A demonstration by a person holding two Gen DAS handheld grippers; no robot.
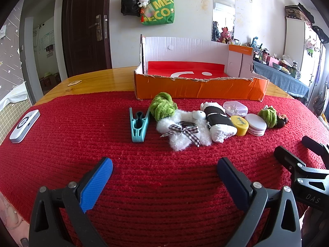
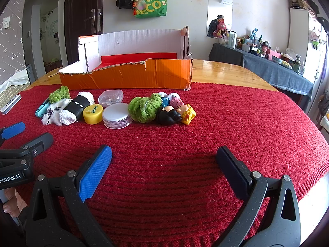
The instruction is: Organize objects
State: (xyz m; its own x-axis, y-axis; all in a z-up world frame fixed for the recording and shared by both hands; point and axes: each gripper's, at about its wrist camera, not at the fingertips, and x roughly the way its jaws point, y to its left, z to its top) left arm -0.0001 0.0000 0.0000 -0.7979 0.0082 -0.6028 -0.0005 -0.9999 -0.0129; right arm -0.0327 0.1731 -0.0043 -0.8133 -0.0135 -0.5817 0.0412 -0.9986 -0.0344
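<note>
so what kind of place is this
Most likely a lived-in home room: a glossy wooden table under a red knitted cloth, a green tote bag hung on the wall, and a dark wooden door.

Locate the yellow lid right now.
In both wrist views the yellow lid lies on the red cloth, between the black-and-white roll and the white round container, in front of the orange box.

Left tongs (image 1: pixel 164 175) are wide open, nothing btwn the blue pads, tilted down some. Right tongs (image 2: pixel 164 164) same: wide open, holding nothing, tilted down. They sit side by side, close but not touching. A hand (image 2: pixel 12 203) grips the left handle.
</note>
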